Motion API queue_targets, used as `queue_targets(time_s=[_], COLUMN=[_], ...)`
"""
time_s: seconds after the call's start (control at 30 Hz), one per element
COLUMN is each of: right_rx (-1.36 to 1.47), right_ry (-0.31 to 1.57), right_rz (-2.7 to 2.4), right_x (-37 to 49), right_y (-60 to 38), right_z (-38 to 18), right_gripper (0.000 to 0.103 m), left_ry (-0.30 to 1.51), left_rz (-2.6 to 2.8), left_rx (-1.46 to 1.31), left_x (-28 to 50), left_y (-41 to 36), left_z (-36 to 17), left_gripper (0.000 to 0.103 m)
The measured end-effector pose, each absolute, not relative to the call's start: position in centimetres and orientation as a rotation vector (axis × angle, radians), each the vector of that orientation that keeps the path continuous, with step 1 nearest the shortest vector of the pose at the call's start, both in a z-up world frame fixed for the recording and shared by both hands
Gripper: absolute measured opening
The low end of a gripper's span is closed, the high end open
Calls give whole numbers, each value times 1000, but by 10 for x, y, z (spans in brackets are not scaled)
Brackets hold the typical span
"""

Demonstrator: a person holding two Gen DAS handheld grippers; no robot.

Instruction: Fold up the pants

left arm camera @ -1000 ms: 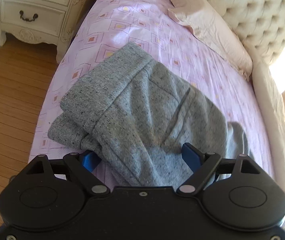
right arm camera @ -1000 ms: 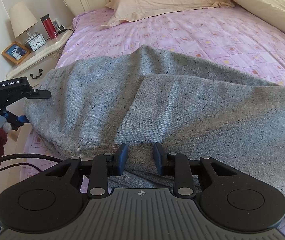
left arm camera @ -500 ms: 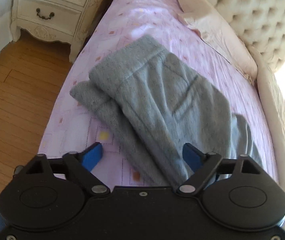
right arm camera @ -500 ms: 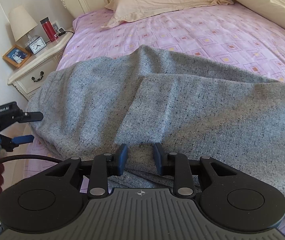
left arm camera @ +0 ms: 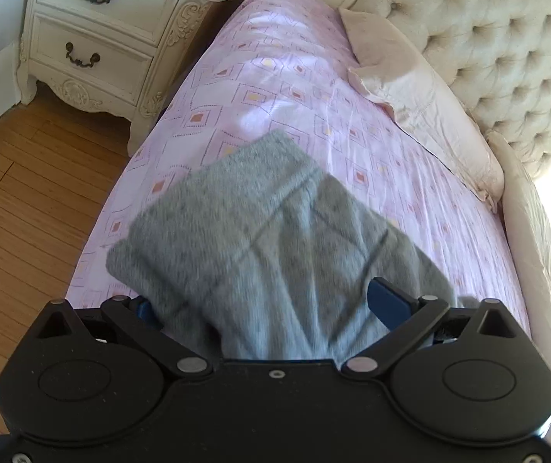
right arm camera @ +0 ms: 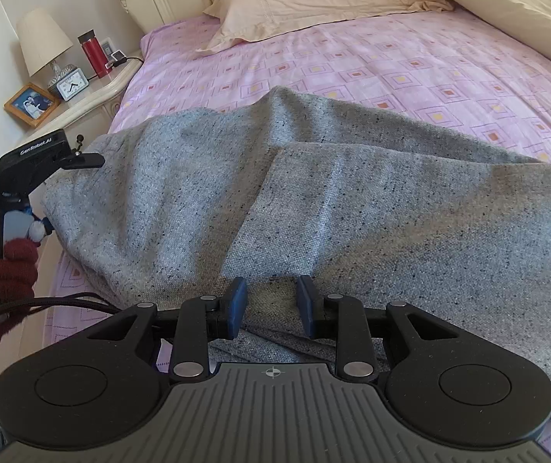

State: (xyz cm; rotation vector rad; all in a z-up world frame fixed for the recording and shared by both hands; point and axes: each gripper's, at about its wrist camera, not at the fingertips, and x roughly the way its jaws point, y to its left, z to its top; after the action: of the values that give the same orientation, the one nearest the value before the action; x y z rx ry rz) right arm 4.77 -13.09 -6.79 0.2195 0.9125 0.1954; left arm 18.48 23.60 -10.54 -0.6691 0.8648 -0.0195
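Observation:
Grey speckled pants (left arm camera: pixel 275 223) lie folded on the pink patterned bed sheet (left arm camera: pixel 275 77), near the bed's left edge. My left gripper (left arm camera: pixel 267 305) straddles their near end with its jaws opening wide; the cloth lies loosely between the blue fingers (left arm camera: pixel 387 301) and partly hides the left one. In the right wrist view the pants (right arm camera: pixel 352 200) spread across the foreground. My right gripper (right arm camera: pixel 271 303) is shut on a bunched fold at their near edge. The left tool's black housing (right arm camera: pixel 39 154) shows at the far left, held by a hand in a dark red knit (right arm camera: pixel 12 266).
A white carved nightstand (left arm camera: pixel 94 38) stands beside the bed over wooden floor (left arm camera: pixel 24 193). It carries a lamp (right arm camera: pixel 43 42), a red bottle (right arm camera: pixel 94 54), a clock (right arm camera: pixel 72 85) and a photo frame (right arm camera: pixel 32 106). A pillow (right arm camera: pixel 325 0), a tufted headboard (left arm camera: pixel 487 38) and a beige duvet (right arm camera: pixel 526 7) lie beyond.
The left gripper drew back off the pants, then came forward over their end again with wider jaws. The right gripper and its fold have not moved.

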Motion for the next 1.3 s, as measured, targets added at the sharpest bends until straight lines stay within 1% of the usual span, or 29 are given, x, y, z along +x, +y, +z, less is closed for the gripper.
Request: queue_targets(time_s=[0.03,0.07,0.1,0.13,0.2,0.27,0.33,0.37,0.4,0.43,0.53,0.7,0.97,1.3], right_rx=[219,211,190,167,146,162,160,143,124,77,-79,-153,-81,50], right_ry=[915,912,894,865,826,829,862,912,957,919,895,895,891,898], right_rz=[196,196,190,185,187,196,210,218,230,230,237,258,242,286], right_x=[49,49,49,49,53,60,66,69,70,64,55,45,43,40], right_y=[-131,-131,-129,-127,-123,-119,-111,-104,-98,-91,-72,-64,-66,-84], right_z=[-66,-63,-59,-54,-48,-48,-55,-62,-70,-73,-74,-75,-74,-70], right_gripper=[28,28,27,27,27,27,23,19,20,20,20,20,20,20], left_ry=[875,888,907,918,908,903,894,889,884,880,879,912,939,891], left_rz=[-4,10,14,-25,-43,-53,-66,-70,-77,-86,-110,-79,-30,-31], left_rx=[-674,-681,-680,-694,-695,-638,-595,-580,-572,-568,-538,-497,-414,-307], left_x=[187,188,189,190,186,182,178,176,174,173,172,177,172,155], left_y=[238,240,241,244,246,242,237,235,234,234,233,227,215,191], left_z=[-104,-102,-100,-99,-92,-80,-67,-61,-55,-50,-40,-38,-31,-6], left_gripper=[80,70,47,38,37,37,36,36,36,36,36,36,36,36])
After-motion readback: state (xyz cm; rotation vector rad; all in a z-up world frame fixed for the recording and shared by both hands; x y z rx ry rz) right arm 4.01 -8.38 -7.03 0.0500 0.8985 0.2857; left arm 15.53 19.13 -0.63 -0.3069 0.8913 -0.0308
